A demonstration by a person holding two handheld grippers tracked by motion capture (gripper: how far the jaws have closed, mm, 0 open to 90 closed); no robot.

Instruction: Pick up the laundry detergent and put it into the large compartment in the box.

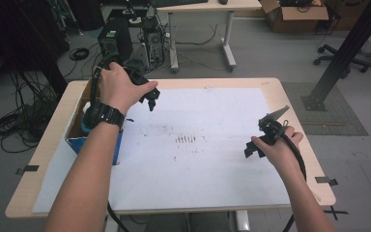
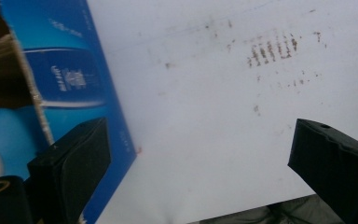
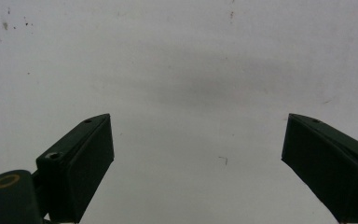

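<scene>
The person's forearms are bare, with no sleeves; a chunky black digital wristwatch (image 1: 107,115) sits on the left wrist. The left hand (image 1: 121,88) carries a matte black two-jaw left gripper (image 1: 150,102), the right hand (image 1: 278,145) a matching right gripper (image 1: 252,150) topped by a grey three-cornered plate (image 1: 274,114). Each jaw is a flat black block with small screw holes; a brass-coloured ring sits beside the base of one jaw. Black cables trail from both.
</scene>
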